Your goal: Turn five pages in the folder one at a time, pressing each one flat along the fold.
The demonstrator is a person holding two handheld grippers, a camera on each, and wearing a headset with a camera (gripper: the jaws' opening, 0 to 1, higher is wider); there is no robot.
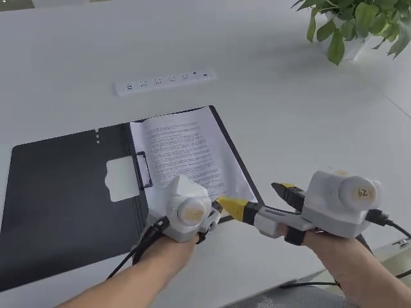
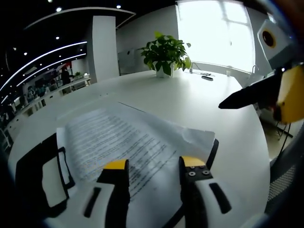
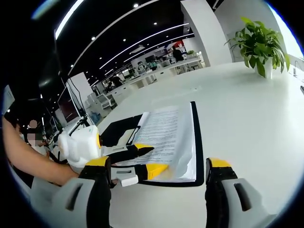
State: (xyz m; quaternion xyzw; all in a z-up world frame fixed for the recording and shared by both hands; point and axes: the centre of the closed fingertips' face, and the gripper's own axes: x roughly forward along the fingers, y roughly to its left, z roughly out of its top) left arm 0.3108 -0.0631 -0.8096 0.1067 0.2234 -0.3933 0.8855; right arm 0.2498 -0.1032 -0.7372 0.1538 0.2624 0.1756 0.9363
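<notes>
A black folder (image 1: 58, 192) lies open on the white table. Its left cover is bare apart from a white label. A stack of printed pages (image 1: 186, 151) sits clipped on its right half. The top sheet's near corner (image 2: 202, 138) curls up slightly. My left gripper (image 2: 154, 165) is open and hovers low over the bottom of that page, with the sheet visible between its jaws. My right gripper (image 1: 244, 194) is open wide. It reaches in from the right at the folder's lower right corner, with one jaw beside the left gripper (image 3: 159, 159).
A white power strip (image 1: 164, 82) lies on the table beyond the folder. A potted plant (image 1: 356, 25) stands at the far right corner. The table's near edge runs just below my hands. Cables trail from both grippers.
</notes>
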